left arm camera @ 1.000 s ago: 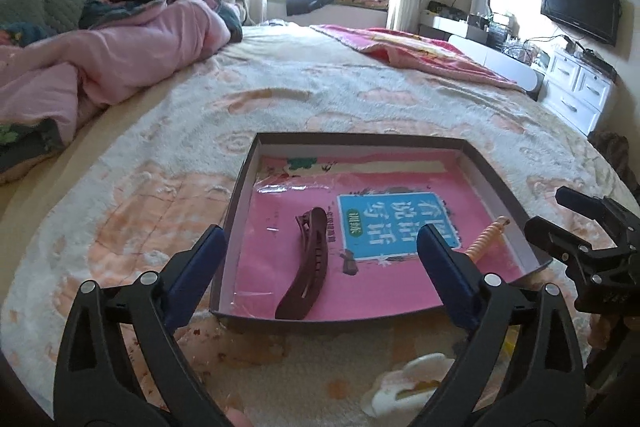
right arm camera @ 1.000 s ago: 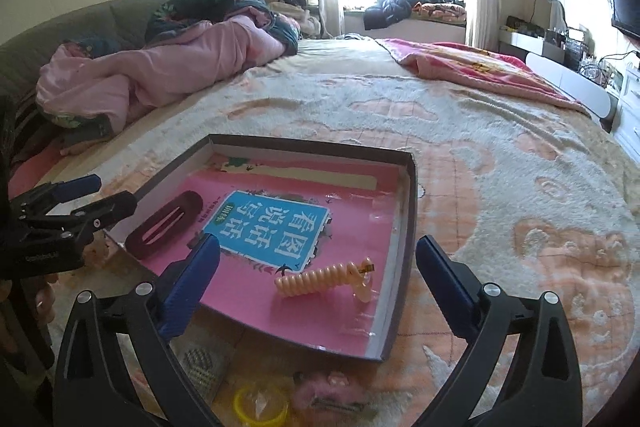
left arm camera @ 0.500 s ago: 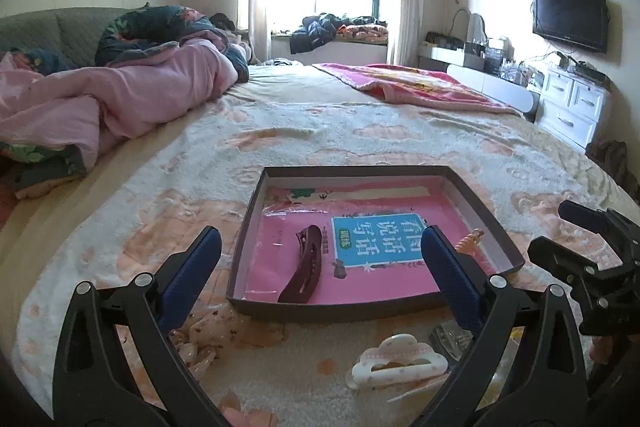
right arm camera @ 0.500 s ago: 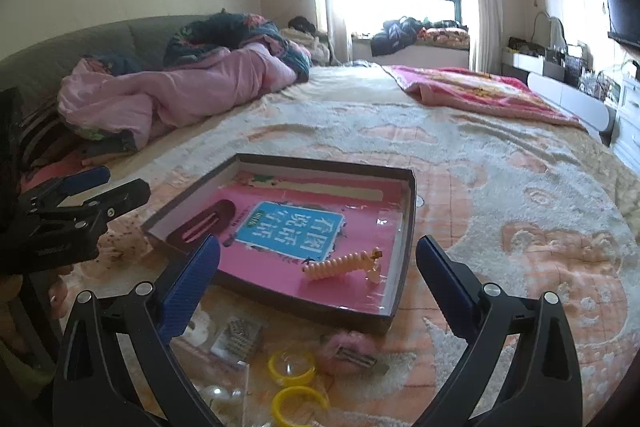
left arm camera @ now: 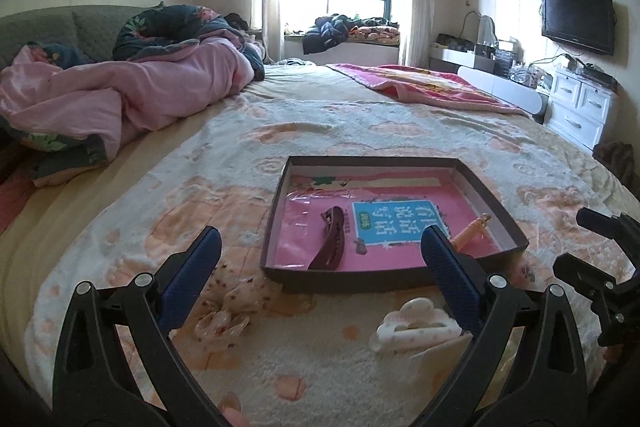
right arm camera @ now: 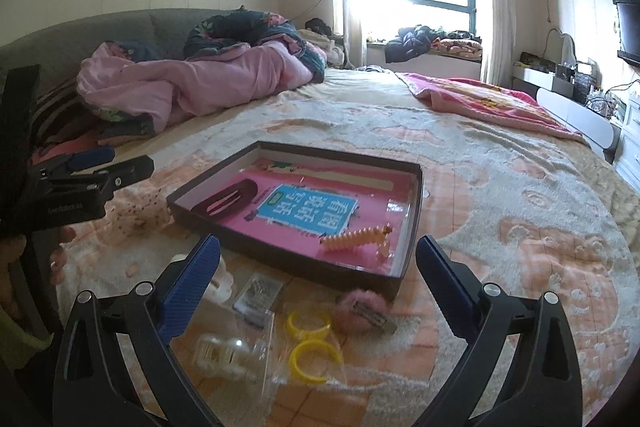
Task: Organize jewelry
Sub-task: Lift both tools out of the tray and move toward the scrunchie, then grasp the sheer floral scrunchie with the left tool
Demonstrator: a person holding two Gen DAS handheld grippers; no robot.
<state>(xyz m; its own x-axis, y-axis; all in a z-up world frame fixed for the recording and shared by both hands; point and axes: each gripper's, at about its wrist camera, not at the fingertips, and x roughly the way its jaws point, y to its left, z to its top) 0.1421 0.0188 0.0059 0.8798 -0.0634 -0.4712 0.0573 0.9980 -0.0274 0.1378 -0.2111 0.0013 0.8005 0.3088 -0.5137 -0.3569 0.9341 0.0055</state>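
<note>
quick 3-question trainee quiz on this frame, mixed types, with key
1. True or false: the dark maroon hair clip lies inside the shallow dark-rimmed box.
2. Which lies outside the box? A) orange spiral hair clip B) white cloud-shaped claw clip C) blue printed label
3. Fill in: both the left gripper and the right gripper are ____ and hold nothing.

Key: 1 true; 2 B; 3 open.

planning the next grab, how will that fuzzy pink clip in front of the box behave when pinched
The fuzzy pink clip looks small, so probably light. Its fur would likely squash, leaving a vague grip unless the pads meet the metal bar. It lies flat on the plush blanket, so rolling seems unlikely.
</note>
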